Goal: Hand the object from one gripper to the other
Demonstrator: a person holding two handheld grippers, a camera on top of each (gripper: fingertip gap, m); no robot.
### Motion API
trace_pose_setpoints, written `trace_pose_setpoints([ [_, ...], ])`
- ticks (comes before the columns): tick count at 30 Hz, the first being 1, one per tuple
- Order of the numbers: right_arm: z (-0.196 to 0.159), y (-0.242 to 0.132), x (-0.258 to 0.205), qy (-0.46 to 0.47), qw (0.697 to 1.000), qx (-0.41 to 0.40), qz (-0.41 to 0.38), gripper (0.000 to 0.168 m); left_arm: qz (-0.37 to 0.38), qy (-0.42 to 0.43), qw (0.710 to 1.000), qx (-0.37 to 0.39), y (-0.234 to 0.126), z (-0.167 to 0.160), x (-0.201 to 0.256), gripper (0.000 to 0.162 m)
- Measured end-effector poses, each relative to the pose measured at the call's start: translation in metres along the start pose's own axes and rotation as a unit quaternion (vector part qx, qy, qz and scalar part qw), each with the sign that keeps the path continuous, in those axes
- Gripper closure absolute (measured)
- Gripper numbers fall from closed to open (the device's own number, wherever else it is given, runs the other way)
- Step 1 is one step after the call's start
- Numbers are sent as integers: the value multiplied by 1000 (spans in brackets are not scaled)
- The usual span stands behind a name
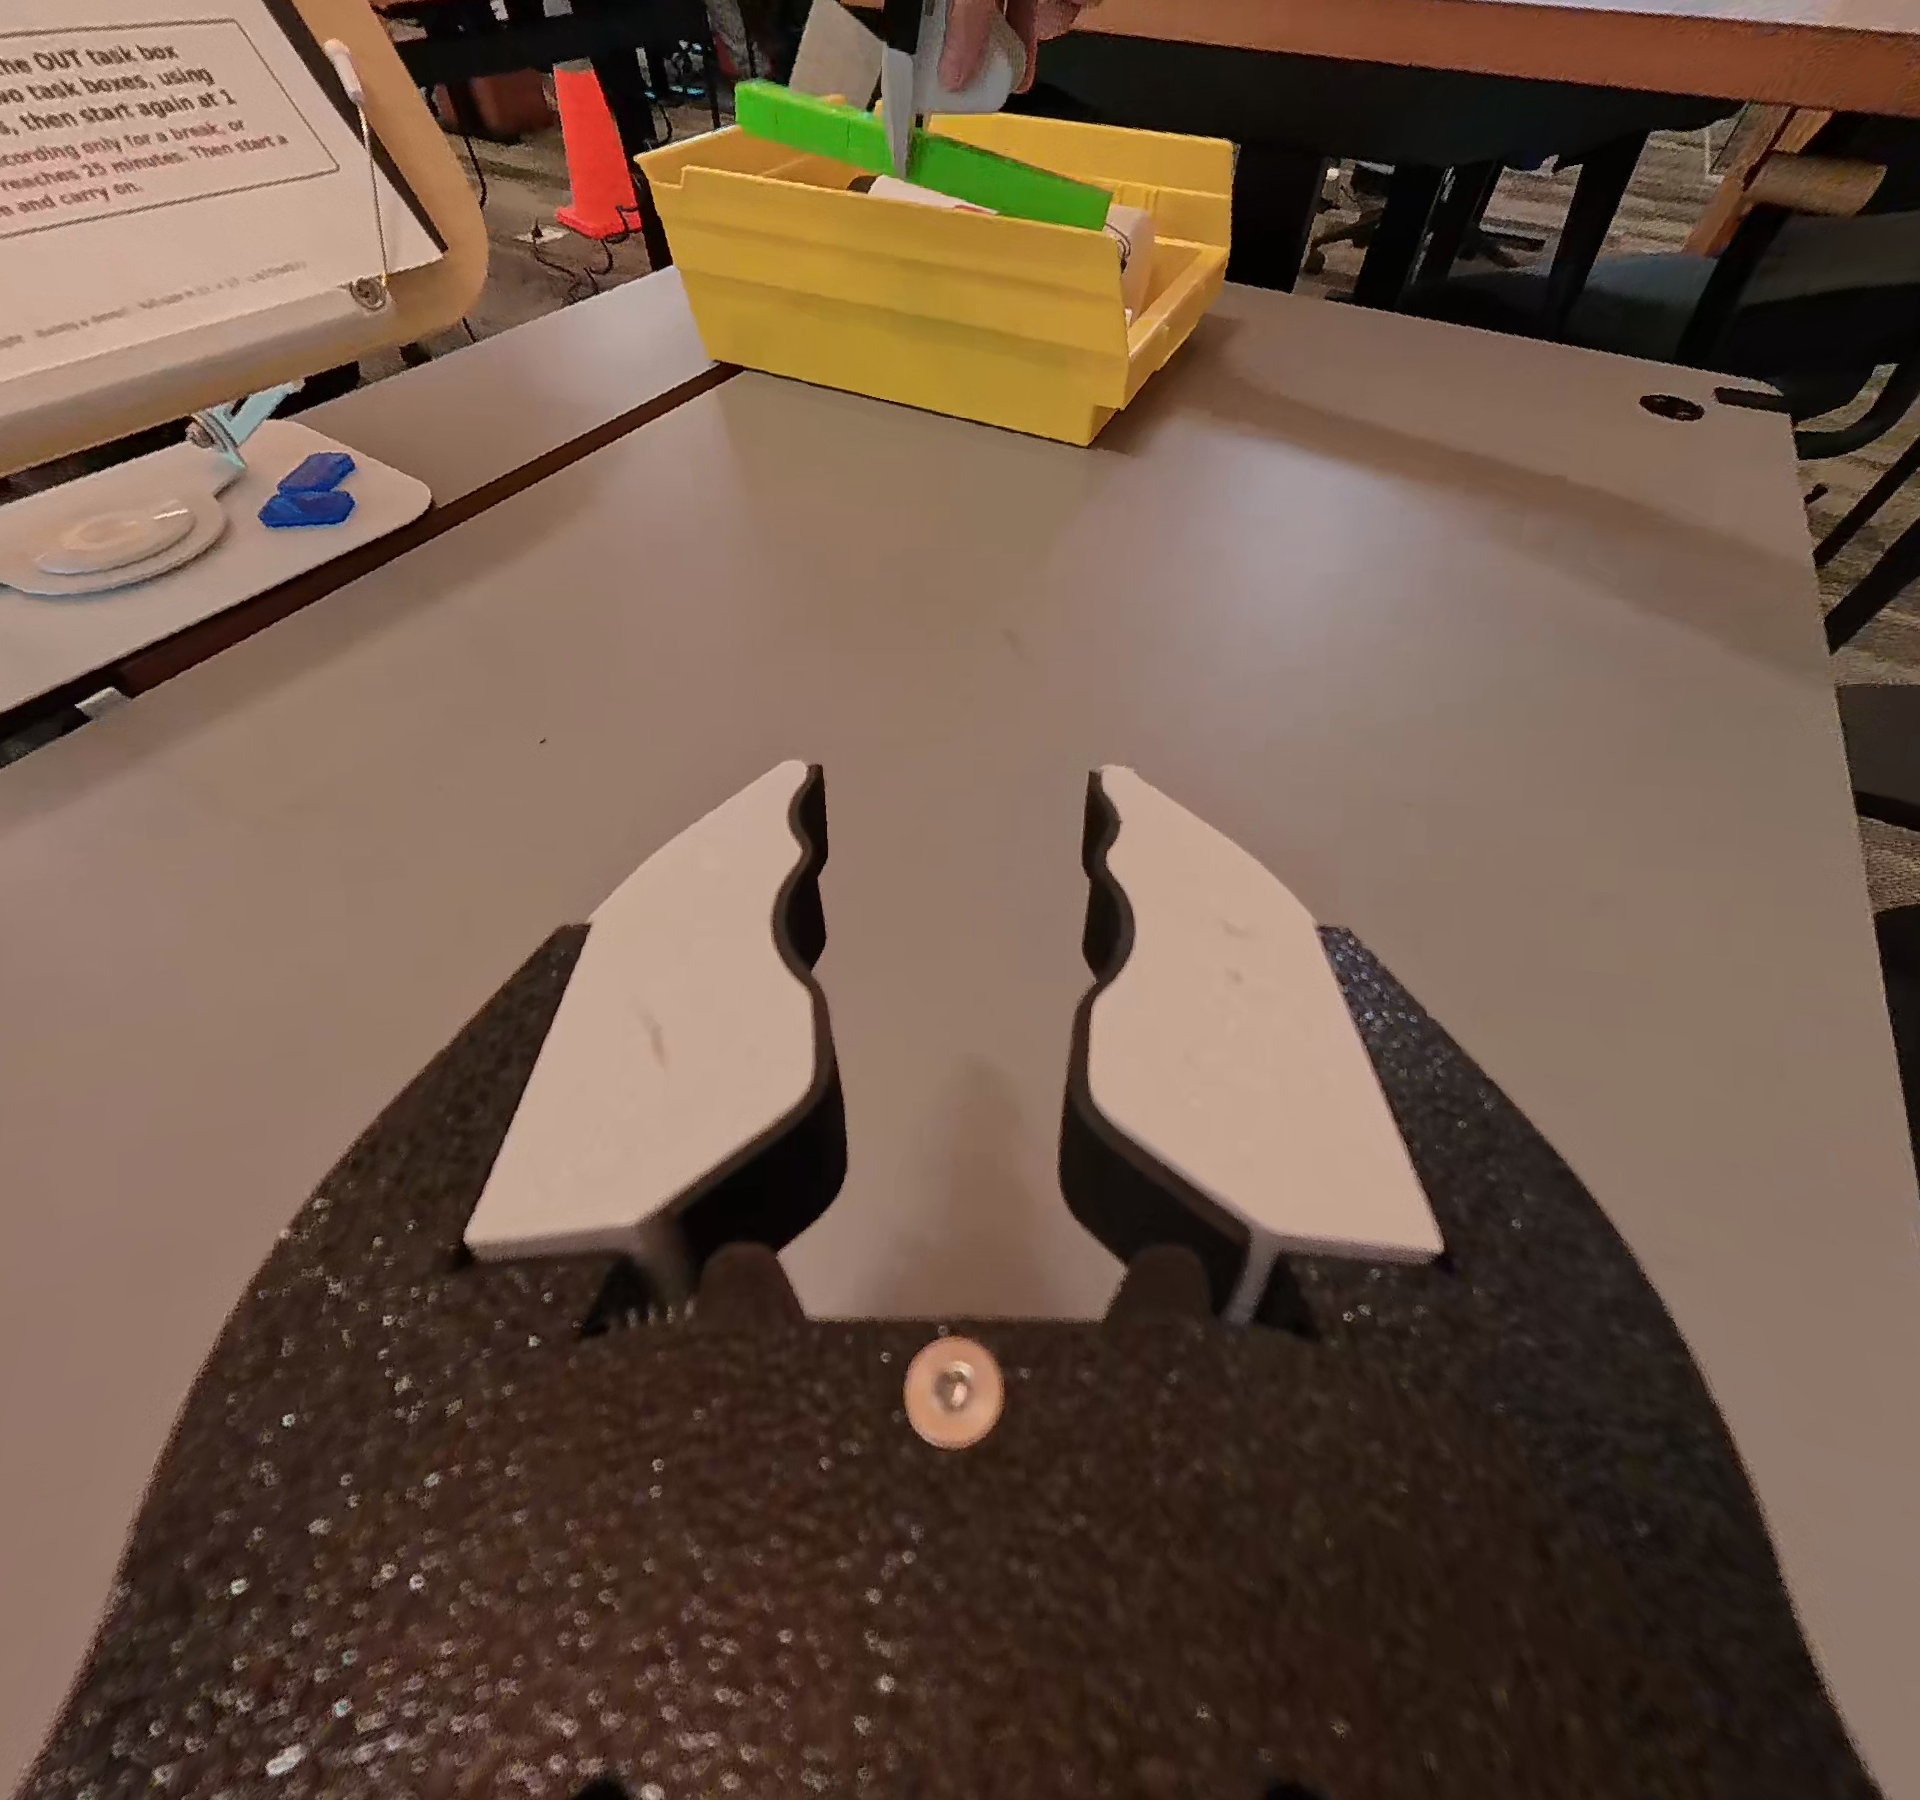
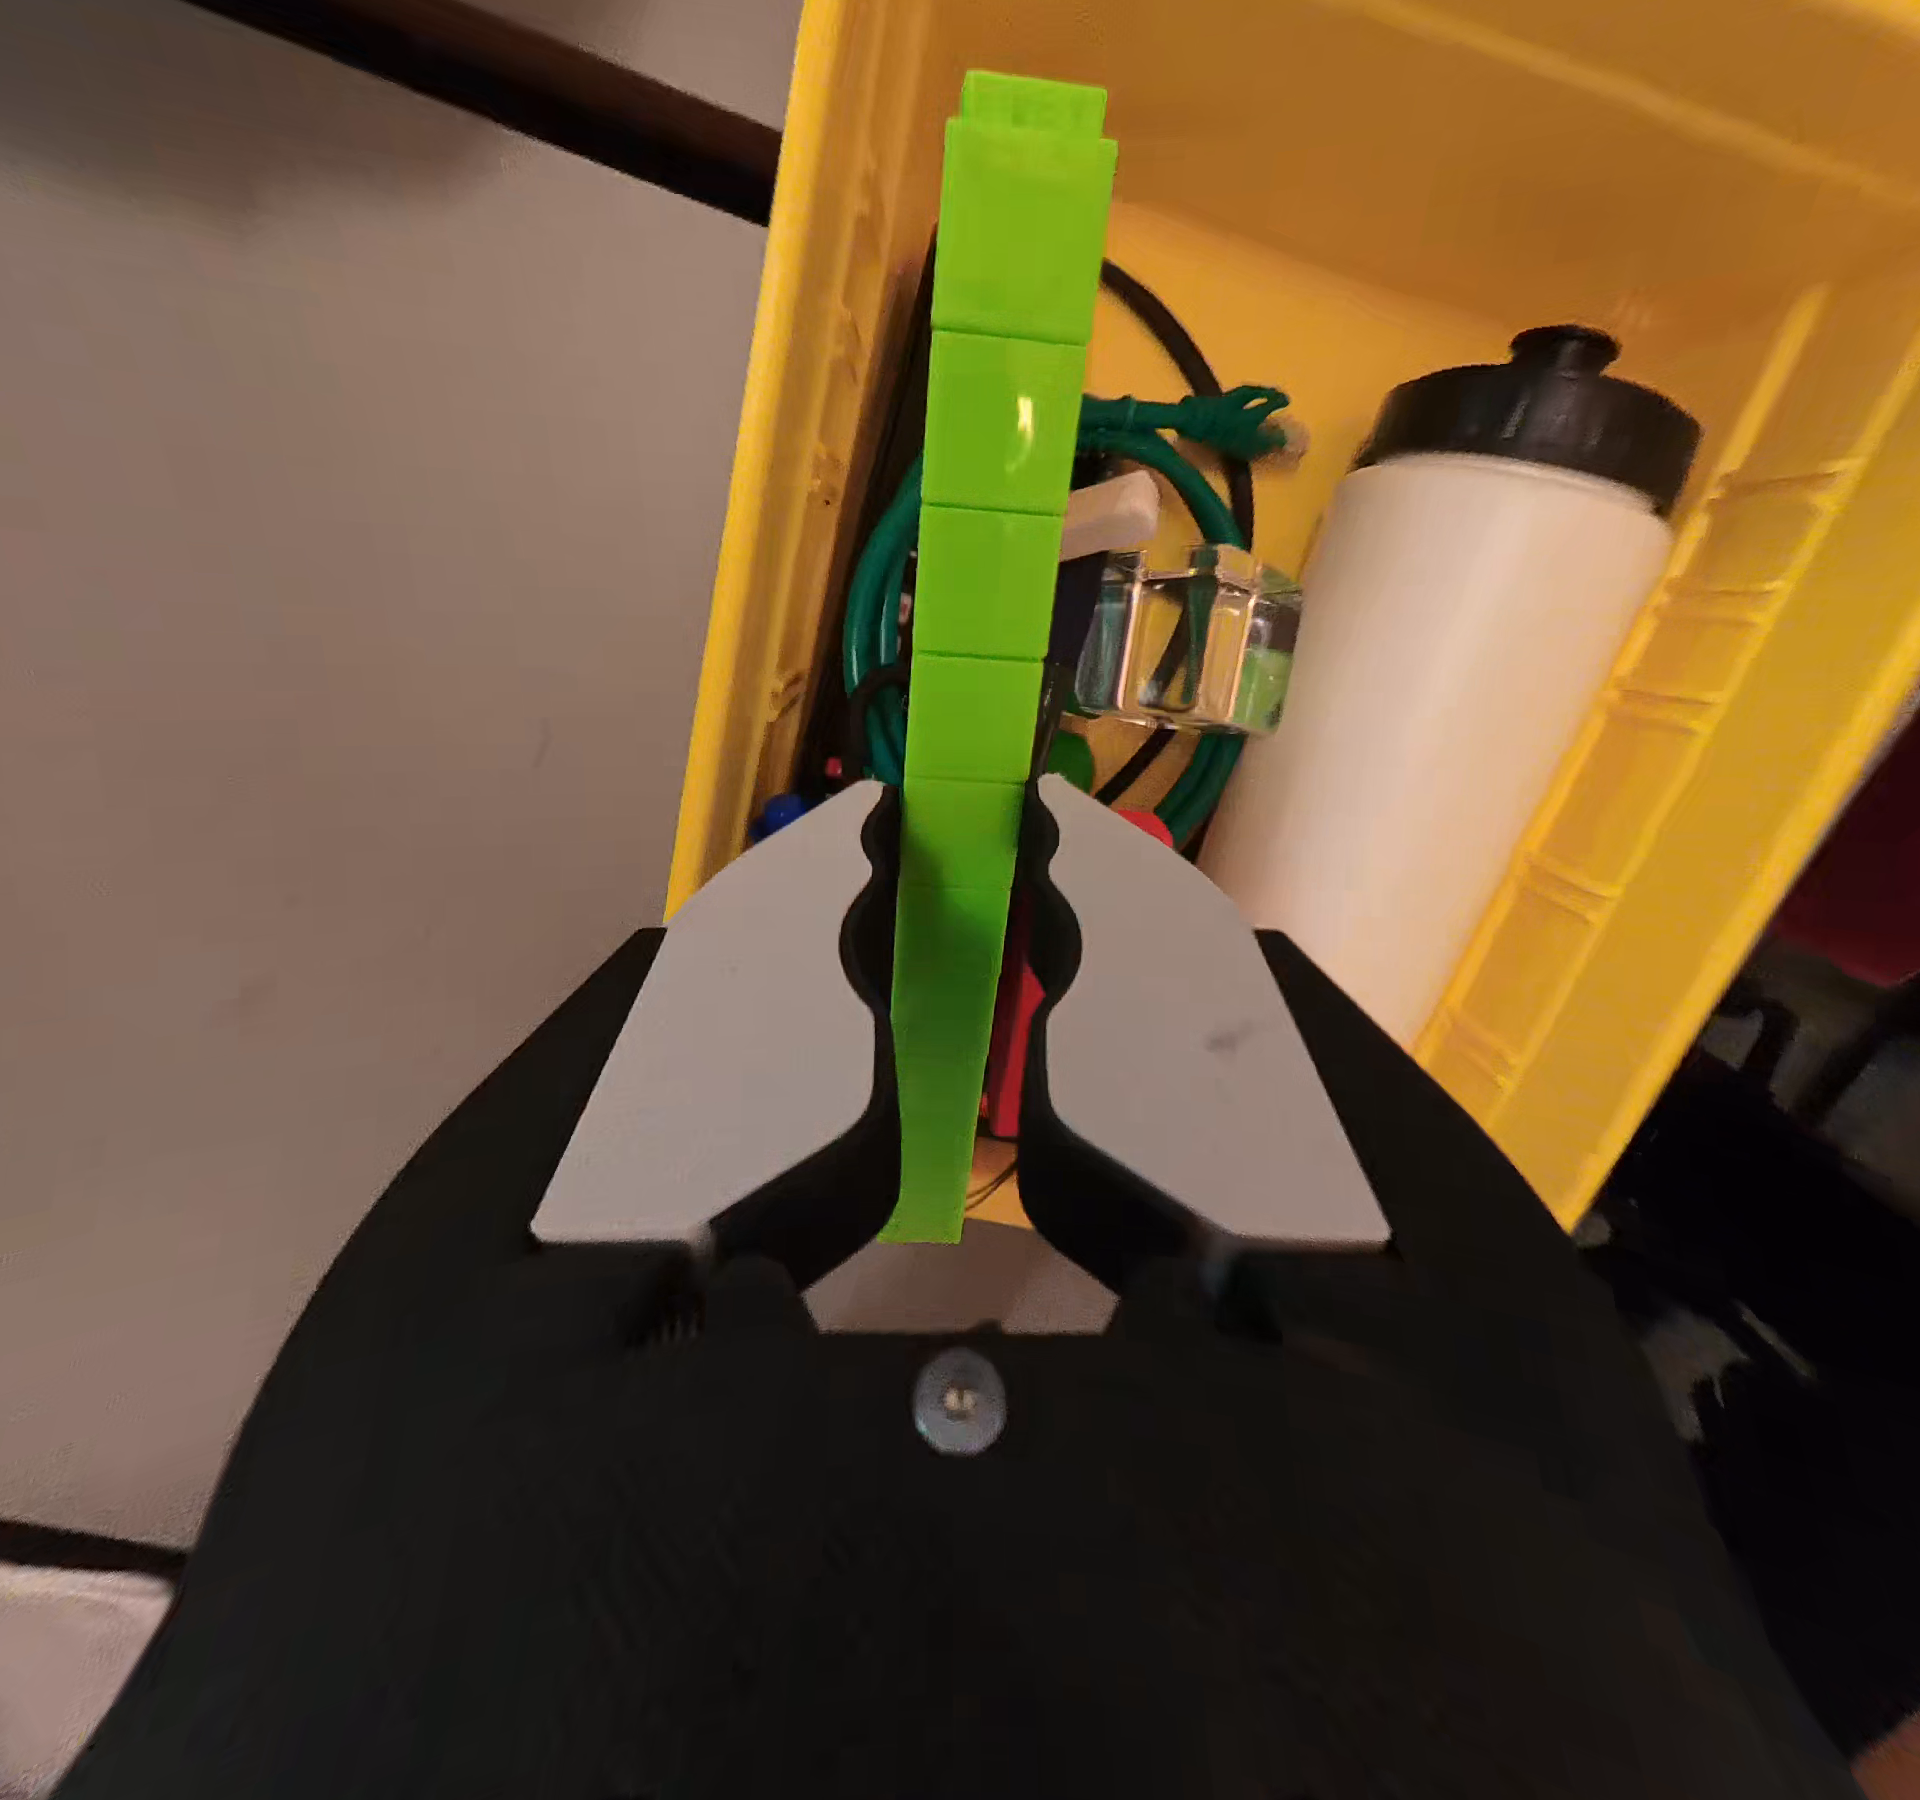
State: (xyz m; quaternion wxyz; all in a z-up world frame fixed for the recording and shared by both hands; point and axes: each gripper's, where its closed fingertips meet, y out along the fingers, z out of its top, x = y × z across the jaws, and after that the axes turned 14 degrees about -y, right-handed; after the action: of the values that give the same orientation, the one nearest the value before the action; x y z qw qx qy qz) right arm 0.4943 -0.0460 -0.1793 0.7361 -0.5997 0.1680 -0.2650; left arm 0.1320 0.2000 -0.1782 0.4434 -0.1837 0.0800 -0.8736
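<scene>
My right gripper (image 2: 956, 815) clamps a green block bar (image 2: 997, 555) above the yellow bin (image 2: 1455, 140), which holds a white bottle (image 2: 1455, 711), green cable (image 2: 1174, 503) and clear cube (image 2: 1184, 638); my left gripper (image 1: 956, 794) gapes empty over the grey table (image 1: 935, 555).

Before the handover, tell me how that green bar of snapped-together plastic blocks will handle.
The green bar of snapped-together plastic blocks probably lifts stiff and light. Its visible seams suggest it could snap apart if levered. Gripped near one end by the right gripper, its long free end may droop or swing.
</scene>
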Motion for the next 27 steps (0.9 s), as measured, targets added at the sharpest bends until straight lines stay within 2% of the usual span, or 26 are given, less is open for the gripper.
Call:
trace_pose_setpoints([
  [3,0,18,1,4,999,-37,11,147,2,-2,1000,-10,0,-5,-5,116],
  [8,11,37,3,24,999,-23,28,147,5,-13,1000,-13,-1,-10,-14,117],
  [12,10,38,4,24,999,-19,41,146,-4,-33,999,-11,0,-13,-17,118],
  [17,12,16,10,-10,1000,-1,4,114,-4,-48,999,-10,-1,-14,-22,118],
  [20,24,-17,12,-44,995,62,-59,106,10,-50,999,11,-11,-5,-28,118],
  [22,36,-43,0,-54,983,151,-95,104,34,-53,997,43,-23,10,-36,119],
  [24,44,-68,-33,-71,957,268,-86,104,67,-64,992,83,-41,27,-46,119],
  [27,34,-95,-96,-87,905,414,-38,104,156,-79,977,121,-88,46,-77,119],
])
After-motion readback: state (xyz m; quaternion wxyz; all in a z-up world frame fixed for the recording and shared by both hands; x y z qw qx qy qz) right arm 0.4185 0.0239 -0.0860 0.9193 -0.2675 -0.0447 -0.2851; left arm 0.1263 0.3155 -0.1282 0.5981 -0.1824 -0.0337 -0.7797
